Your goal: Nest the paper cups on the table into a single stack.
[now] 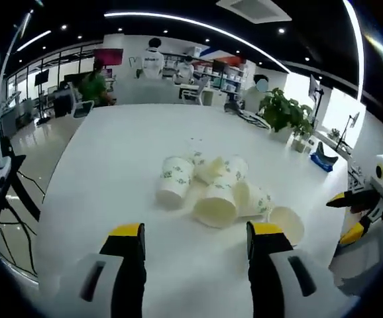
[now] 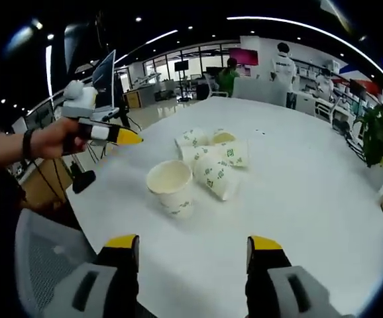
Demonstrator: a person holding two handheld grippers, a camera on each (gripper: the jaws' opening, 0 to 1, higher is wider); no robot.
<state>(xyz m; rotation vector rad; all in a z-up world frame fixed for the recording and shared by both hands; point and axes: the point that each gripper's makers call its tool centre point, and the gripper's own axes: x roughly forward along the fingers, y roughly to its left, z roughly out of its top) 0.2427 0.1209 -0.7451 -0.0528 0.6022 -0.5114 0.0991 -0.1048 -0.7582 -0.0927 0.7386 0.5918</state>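
Right gripper (image 2: pixel 193 248), jaws apart and empty, faces an upright cup (image 2: pixel 170 187) directly ahead, mouth up; toppled cups (image 2: pixel 218 165) lie beyond. Left gripper (image 1: pixel 195 240) likewise open.

Paper cups (image 1: pixel 215 189): tight cluster at 12 o'clock ahead of left gripper (image 1: pixel 195 238), lying on sides, touching; no passage between them. Table (image 1: pixel 112 172): bare white surface from 9 to 11 o'clock and between jaws and cluster. Right gripper (image 1: pixel 350 215): at 3 o'clock, near the cluster. Potted plant (image 1: pixel 284 112): 1 o'clock, far edge, well apart.
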